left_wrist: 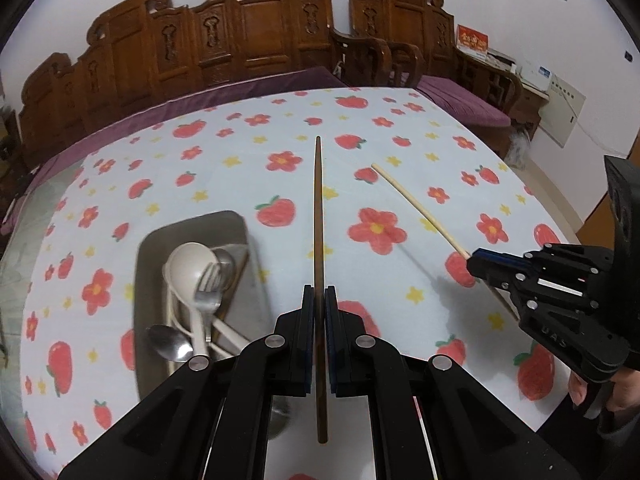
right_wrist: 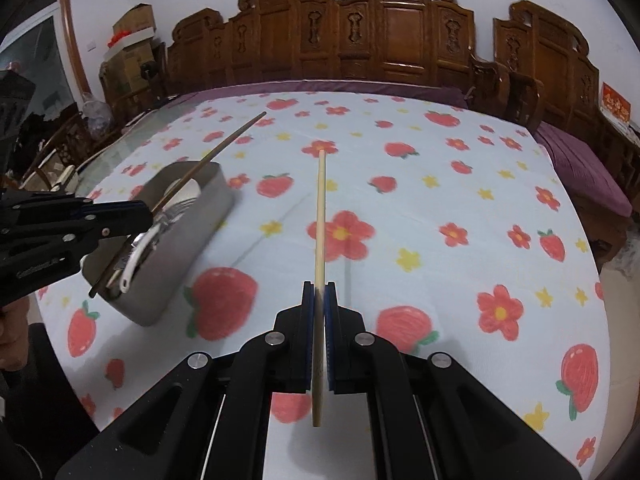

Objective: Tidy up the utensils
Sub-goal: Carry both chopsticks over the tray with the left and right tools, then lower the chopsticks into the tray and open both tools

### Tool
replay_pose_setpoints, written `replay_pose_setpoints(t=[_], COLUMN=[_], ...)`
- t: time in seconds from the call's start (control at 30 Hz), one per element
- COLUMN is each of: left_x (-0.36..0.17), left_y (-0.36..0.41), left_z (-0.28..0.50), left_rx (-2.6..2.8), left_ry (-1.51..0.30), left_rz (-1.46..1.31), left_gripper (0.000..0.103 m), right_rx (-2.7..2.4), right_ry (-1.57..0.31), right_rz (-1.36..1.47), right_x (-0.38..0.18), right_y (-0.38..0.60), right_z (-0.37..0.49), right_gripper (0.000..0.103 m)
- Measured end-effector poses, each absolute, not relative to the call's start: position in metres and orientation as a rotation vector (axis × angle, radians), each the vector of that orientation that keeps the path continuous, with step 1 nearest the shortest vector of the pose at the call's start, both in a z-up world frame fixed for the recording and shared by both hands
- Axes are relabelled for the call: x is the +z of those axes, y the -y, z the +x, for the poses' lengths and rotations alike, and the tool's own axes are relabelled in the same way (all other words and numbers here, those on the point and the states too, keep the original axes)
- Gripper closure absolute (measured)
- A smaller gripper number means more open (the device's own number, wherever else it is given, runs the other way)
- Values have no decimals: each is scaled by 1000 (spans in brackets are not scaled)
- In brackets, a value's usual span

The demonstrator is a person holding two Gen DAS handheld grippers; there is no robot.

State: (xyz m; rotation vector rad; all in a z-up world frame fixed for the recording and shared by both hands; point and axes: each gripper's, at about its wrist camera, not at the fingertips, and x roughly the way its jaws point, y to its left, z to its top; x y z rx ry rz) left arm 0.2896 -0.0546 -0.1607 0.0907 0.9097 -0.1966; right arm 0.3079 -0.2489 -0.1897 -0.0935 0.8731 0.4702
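Observation:
My left gripper (left_wrist: 319, 294) is shut on a dark brown chopstick (left_wrist: 318, 216) and holds it above the table, just right of a grey metal tray (left_wrist: 236, 224). The tray holds a white ladle (left_wrist: 188, 268), a fork (left_wrist: 208, 284), spoons and more utensils. My right gripper (right_wrist: 319, 290) is shut on a light wooden chopstick (right_wrist: 320, 208), held above the cloth. In the right wrist view the left gripper (right_wrist: 140, 210) holds the dark chopstick (right_wrist: 224, 142) over the tray (right_wrist: 208, 204). In the left wrist view the right gripper (left_wrist: 478, 262) holds the light chopstick (left_wrist: 416, 206).
The table carries a white cloth (left_wrist: 400, 128) printed with red strawberries and flowers. A carved wooden bench with purple cushions (right_wrist: 580, 160) runs along the far and right sides. Boxes and clutter (right_wrist: 128, 40) stand at the far left.

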Motion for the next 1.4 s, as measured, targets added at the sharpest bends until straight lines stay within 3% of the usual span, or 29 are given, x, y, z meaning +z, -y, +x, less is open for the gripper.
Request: replay_pose_setpoints(t=[0.5,0.93,1.4], left_x=[-175,-215,-211], left_y=[-15,-28,-42], left_z=[301,303,296], left_rx=[-120,-109,-107], left_ry=[-953,-1036,-1027], left_rz=[68,89,55], left_gripper=[99,99,98], right_rx=[521,546,577], right_ry=[-862,-858,-856], right_rz=[-143,-172,-182], right_x=[-177,-173,-168], right_y=[207,190,163], right_z=[300,294,289], right_gripper=[97,97,97])
